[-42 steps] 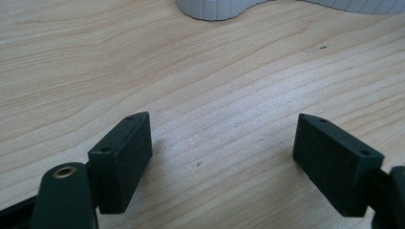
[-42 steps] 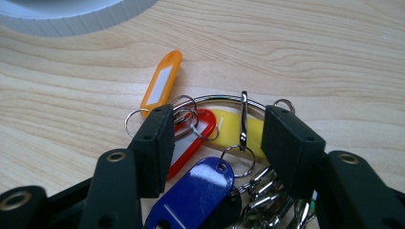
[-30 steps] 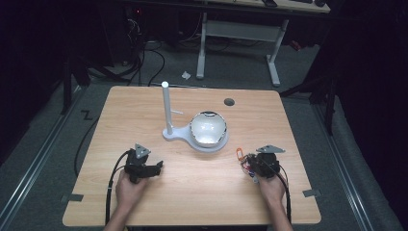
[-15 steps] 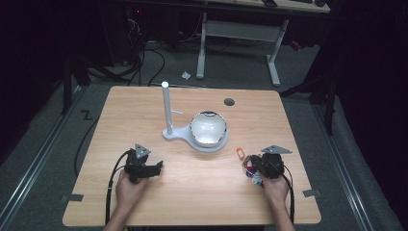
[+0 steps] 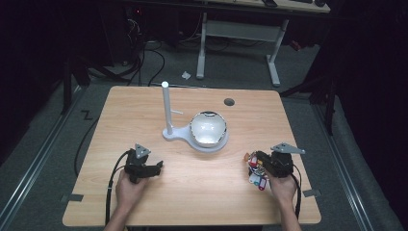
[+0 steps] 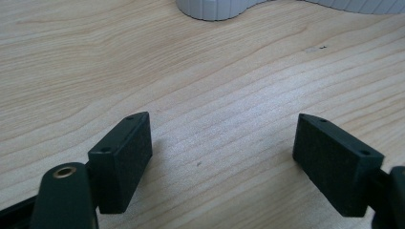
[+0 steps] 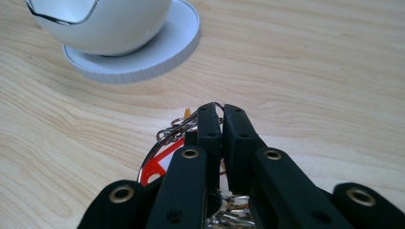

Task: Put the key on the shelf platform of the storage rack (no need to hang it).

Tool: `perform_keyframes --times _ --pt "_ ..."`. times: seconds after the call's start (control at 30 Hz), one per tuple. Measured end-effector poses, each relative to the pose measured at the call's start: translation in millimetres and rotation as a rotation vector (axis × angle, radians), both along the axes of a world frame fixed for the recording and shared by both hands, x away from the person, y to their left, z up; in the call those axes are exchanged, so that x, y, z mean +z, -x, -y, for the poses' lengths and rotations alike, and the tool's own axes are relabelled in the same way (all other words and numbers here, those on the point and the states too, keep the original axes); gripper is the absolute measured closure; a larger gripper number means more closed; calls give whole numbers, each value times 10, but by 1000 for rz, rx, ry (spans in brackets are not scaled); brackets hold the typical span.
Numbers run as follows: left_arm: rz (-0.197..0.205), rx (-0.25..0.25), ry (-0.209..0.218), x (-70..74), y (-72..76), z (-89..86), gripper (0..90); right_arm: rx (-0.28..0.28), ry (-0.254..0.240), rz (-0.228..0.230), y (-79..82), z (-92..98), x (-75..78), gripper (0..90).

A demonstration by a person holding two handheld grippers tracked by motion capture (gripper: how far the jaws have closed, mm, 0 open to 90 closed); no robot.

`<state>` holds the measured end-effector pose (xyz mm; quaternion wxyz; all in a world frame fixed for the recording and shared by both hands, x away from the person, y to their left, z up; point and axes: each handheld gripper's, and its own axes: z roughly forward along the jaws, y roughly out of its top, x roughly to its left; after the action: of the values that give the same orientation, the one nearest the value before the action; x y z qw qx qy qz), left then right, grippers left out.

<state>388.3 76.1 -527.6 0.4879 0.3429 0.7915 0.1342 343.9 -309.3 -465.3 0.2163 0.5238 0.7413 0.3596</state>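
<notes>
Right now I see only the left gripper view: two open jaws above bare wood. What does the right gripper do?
Observer: The right gripper is shut on a ring of keys with coloured tags.
Operator: Where is it on the table?
Observer: Near the right front corner of the table, beside the person's right hand.
Operator: What is the white edge at my top?
Observer: The base of a white stand with an upright post and a round bowl.

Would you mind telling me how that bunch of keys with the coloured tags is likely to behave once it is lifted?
The key bunch looks loose: several rings and tags, so it will probably dangle and swing under the right tongs. The jaws are shut on thin wire ring, so it may pivot or slip. It seems light, unlikely to break.
</notes>
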Motion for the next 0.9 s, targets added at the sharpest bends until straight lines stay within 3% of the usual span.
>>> perform_keyframes --times 0.33,0.9 --pt "1 -2 -1 -1 1 -1 212 17 13 83 97 17 359 869" --pt "1 -3 -2 -1 2 -2 212 47 10 142 105 -4 722 870"
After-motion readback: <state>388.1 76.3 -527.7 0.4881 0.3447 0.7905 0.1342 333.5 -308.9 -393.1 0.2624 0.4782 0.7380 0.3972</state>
